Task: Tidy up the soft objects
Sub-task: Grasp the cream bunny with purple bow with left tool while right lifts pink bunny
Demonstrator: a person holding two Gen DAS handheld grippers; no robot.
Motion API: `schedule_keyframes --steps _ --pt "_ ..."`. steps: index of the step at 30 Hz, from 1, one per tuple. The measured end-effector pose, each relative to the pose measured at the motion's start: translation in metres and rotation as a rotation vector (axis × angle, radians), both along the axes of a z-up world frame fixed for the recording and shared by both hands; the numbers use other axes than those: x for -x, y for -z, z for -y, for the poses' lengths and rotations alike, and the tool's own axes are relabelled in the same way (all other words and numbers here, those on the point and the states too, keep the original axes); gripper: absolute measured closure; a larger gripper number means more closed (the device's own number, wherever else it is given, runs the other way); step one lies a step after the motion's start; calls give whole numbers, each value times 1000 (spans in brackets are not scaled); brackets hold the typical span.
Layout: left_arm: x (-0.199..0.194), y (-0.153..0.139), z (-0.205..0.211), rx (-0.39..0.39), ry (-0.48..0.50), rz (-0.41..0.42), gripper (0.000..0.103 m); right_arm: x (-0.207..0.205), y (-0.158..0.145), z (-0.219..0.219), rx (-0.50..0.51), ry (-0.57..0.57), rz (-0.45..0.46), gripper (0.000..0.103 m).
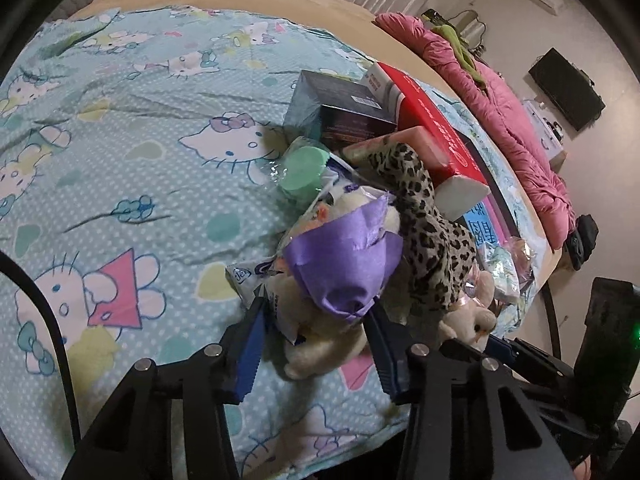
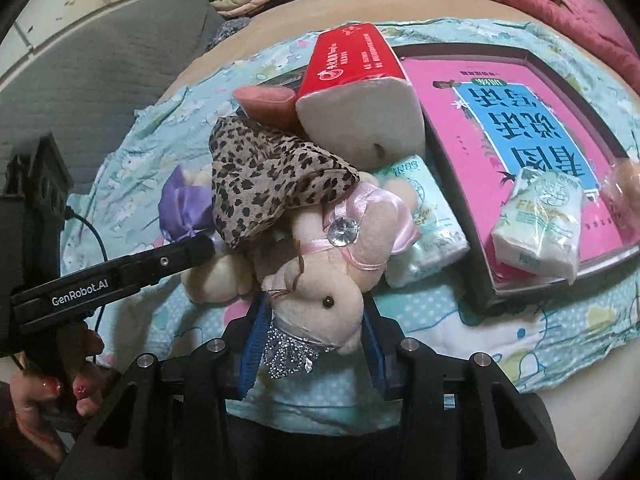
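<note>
A pile of soft things lies on the Hello Kitty blanket (image 1: 120, 152). My left gripper (image 1: 316, 308) has its blue fingers on both sides of a cream plush toy with a purple cloth (image 1: 344, 264). A leopard-print cloth (image 1: 424, 220) drapes over the pile; it also shows in the right wrist view (image 2: 264, 176). My right gripper (image 2: 316, 312) holds the head of a cream plush pig (image 2: 320, 288) with a pink ribbon and a gem. The left gripper's arm (image 2: 120, 276) shows at the left.
A red tissue pack (image 2: 360, 80), a pink book in a dark tray (image 2: 520, 140), small tissue packets (image 2: 540, 220), a dark box (image 1: 348, 108) and a green roll (image 1: 304, 168) crowd the pile. A pink quilt (image 1: 500, 100) lies at the bed's far edge.
</note>
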State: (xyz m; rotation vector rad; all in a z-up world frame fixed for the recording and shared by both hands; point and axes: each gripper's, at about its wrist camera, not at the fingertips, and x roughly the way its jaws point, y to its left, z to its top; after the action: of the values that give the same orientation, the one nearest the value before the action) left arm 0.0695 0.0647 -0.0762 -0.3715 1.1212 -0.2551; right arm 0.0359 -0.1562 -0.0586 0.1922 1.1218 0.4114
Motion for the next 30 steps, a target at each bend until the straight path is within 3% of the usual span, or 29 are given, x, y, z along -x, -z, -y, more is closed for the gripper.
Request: schedule_keyframes --steps 14,19,30 --pt "17 -7 0 -33 -6 -12 56 10 -6 6 -45 -1 -22 58" --pt "22 -4 1 -76 -32 -45 43 9 -4 6 -53 0 -28 58" --pt "18 -1 24 -122 -79 -115 39 11 -7 11 -65 8 -20 58"
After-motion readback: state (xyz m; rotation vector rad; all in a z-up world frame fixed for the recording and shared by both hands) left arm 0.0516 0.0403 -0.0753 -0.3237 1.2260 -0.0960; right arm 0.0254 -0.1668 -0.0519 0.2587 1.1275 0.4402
